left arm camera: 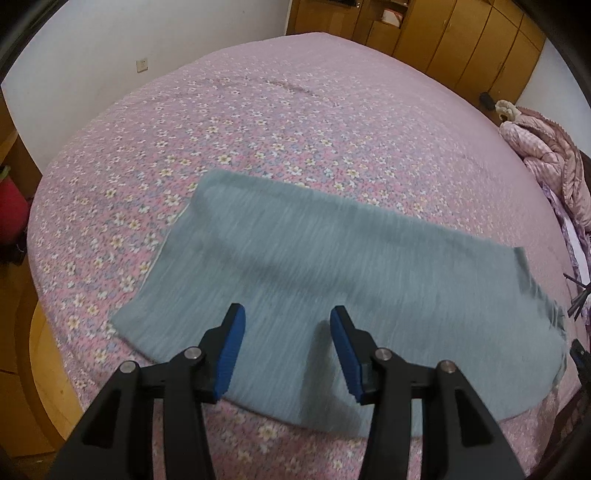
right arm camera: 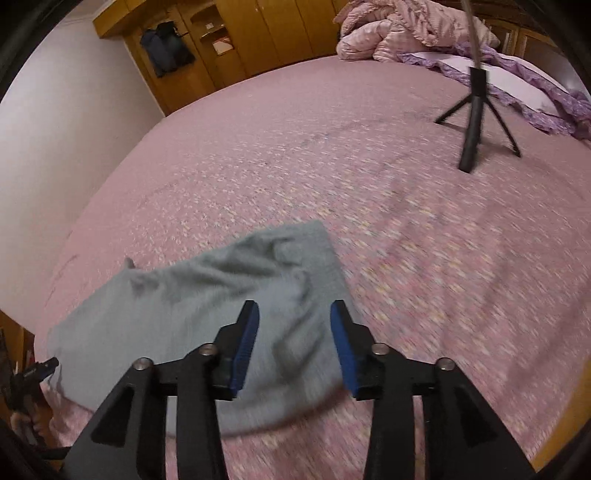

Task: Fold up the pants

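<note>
Grey-blue pants (left arm camera: 332, 273) lie folded in a flat rectangle on the pink flowered bedspread (left arm camera: 258, 129). My left gripper (left arm camera: 288, 314) is open and empty, hovering over the near edge of the pants. In the right wrist view the pants (right arm camera: 192, 306) show wrinkles near their right end. My right gripper (right arm camera: 293, 310) is open and empty above that right end. The other gripper shows at the far left edge of this view (right arm camera: 33, 373).
A black tripod (right arm camera: 474, 122) stands on the bed at the right. A pink quilt (right arm camera: 402, 29) and purple pillow (right arm camera: 517, 85) lie at the head. Wooden wardrobes (left arm camera: 443, 40) line the far wall. The bed's wooden edge (left arm camera: 40, 354) is at the left.
</note>
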Demonstrator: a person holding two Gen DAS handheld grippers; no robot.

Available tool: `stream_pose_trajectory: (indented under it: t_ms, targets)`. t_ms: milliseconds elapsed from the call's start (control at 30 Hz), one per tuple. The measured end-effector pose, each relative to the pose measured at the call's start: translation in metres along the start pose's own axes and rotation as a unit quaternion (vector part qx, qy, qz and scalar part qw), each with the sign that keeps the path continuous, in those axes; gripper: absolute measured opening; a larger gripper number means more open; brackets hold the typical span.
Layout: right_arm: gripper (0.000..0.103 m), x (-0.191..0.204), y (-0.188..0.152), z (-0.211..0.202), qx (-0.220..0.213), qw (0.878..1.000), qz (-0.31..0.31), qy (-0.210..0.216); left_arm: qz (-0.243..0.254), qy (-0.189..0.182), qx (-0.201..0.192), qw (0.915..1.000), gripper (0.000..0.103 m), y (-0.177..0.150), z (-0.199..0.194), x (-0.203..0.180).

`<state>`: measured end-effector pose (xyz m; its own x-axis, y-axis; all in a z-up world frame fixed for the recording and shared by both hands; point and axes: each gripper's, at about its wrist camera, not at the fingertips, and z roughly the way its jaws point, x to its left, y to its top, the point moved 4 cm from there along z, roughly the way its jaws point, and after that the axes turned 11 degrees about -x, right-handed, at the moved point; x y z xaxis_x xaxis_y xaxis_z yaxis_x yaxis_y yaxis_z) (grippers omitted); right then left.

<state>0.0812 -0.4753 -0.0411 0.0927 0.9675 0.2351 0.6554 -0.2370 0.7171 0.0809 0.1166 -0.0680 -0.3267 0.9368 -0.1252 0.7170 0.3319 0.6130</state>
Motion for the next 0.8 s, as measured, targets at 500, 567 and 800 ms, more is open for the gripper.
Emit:
stream_pose_trajectory:
  t_ms: [500,567,800]
  targets:
    - [0.046,-0.043,0.056,0.082,0.056,0.989,0.036,0.131,0.004,0.019,0.007,0.9998,0.054,-0.005,0.004,-0.008]
    - [0.046,-0.038,0.058,0.097,0.074,0.987,0.024,0.143,0.006,0.017,0.008,0.9998,0.054,-0.002,0.003,-0.015]
    - [0.046,-0.038,0.055,0.112,0.076,0.977,0.026,0.198,0.046,-0.05,0.0,0.9977,0.054,0.02,0.001,-0.087]
